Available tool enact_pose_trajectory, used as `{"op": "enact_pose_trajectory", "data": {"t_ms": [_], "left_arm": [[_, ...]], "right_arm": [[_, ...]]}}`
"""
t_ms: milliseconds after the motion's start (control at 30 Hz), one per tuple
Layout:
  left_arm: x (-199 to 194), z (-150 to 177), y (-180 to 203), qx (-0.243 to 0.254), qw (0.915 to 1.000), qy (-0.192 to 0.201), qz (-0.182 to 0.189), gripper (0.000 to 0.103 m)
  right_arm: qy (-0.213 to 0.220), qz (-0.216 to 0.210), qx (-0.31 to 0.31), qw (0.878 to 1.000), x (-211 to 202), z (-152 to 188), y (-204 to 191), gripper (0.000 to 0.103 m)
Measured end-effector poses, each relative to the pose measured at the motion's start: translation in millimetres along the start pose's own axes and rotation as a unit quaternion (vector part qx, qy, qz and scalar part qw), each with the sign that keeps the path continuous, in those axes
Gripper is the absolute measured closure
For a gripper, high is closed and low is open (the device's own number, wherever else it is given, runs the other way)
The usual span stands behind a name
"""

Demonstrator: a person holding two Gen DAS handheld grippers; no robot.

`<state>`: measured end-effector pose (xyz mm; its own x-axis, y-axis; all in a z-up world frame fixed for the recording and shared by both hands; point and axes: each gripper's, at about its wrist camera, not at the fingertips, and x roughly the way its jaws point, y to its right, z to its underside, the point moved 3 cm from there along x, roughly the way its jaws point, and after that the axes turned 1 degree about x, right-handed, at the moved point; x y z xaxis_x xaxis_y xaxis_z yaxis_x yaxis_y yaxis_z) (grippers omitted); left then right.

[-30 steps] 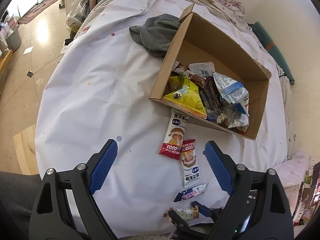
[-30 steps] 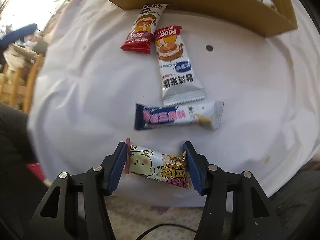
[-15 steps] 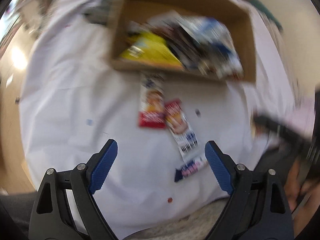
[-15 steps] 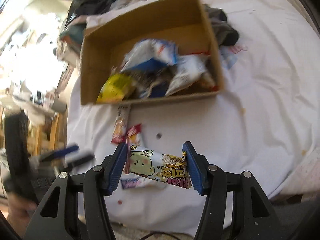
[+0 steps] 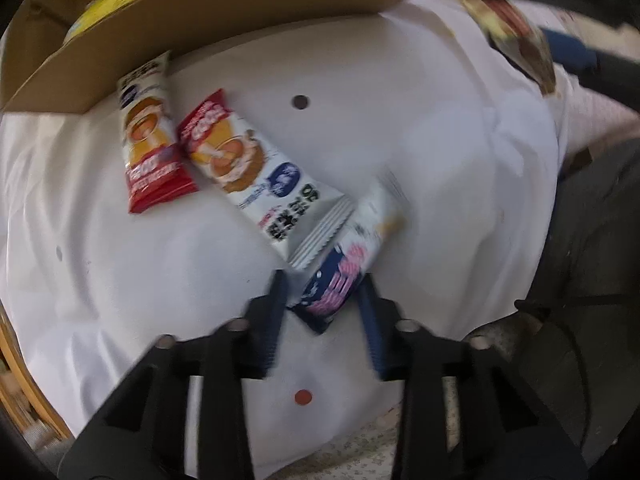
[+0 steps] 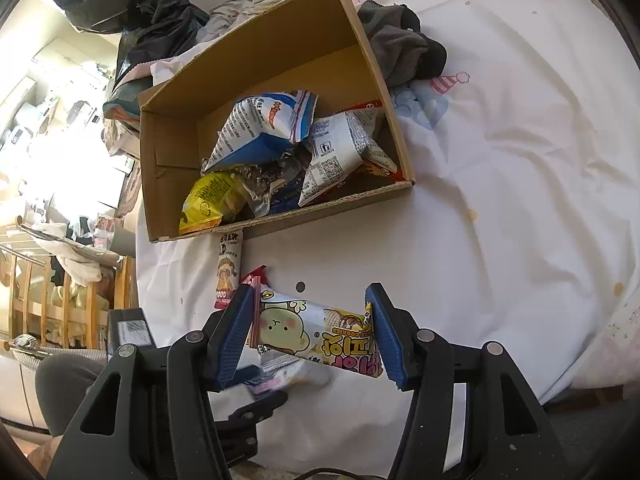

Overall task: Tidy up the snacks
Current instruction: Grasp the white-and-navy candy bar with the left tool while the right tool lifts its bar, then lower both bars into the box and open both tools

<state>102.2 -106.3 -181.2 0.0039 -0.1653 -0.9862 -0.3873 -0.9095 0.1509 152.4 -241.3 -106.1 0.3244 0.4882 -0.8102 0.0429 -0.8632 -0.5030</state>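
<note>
My left claw (image 5: 323, 308) points down at the sheet (image 5: 400, 152), and its jaws are closing. The blue bar (image 5: 340, 280) lies between them, dark end in the gap and white end sticking out toward the box (image 5: 224, 12). The picture is blurry, so I cannot tell if the pads press on it.

My right claw (image 6: 310, 336) is clamped on the yellow bar (image 6: 316, 330). The bar sits crosswise, one end on each blue pad. I hold it up over the sheet, on the near side of the box.

Two long packs lie on the sheet just in front of the box. The red pack (image 5: 150, 148) touches the box wall with its white end. The white pack (image 5: 256, 176) lies beside it, and its far end touches the blue bar.

The box is open on top. Inside it are a yellow bag (image 6: 212, 202), a blue and white bag (image 6: 264, 128) and more crinkly bags (image 6: 344, 152), all piled at the near wall.

A grey cloth (image 6: 404, 46) lies on the sheet just beside the far corner of the box.
</note>
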Motion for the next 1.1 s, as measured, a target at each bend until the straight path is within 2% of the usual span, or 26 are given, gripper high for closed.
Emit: {"op": "enact_pose_trajectory", "data": {"t_ms": [33,167,233,300,367,500,667,833,967,1100], "left_arm": [[0,0,2,0.007,1.0000,0.000,-0.004,0.088],[-7,3,12,0.024,0.9997,0.001,0.010,0.088],[-14,6,13,0.018,0.9996,0.009,0.018,0.088],[-27,8,9,-0.005,0.9987,0.018,0.048,0.088],[-43,7,8,-0.009,0.9966,0.037,0.073,0.088],[-76,1,4,-0.026,0.9928,0.089,0.077,0.088],[-106,0,-32,-0.094,0.9831,0.151,0.043,0.088],[-132,-4,-69,-0.147,0.9677,0.205,0.011,0.088],[-149,-4,-87,-0.166,0.9593,0.228,-0.006,0.088],[-156,-5,-98,-0.170,0.9548,0.243,-0.022,0.088]], "right_arm": [[0.000,0.000,0.001,1.000,-1,1,1,0.043],[-0.002,-0.002,0.003,1.000,1,0,2,0.043],[-0.002,-0.003,0.004,1.000,0,0,1,0.043],[0.000,-0.006,0.004,1.000,-1,0,1,0.043],[0.003,-0.010,0.004,1.000,-4,0,0,0.043],[0.026,-0.042,0.009,0.999,-14,-3,-2,0.043],[0.048,-0.058,0.010,0.997,-25,-5,-5,0.043],[0.061,-0.067,0.002,0.996,-31,-5,-12,0.043],[0.070,-0.075,-0.011,0.995,-36,-8,-20,0.043],[0.077,-0.082,-0.017,0.994,-38,-17,-25,0.043]]}}
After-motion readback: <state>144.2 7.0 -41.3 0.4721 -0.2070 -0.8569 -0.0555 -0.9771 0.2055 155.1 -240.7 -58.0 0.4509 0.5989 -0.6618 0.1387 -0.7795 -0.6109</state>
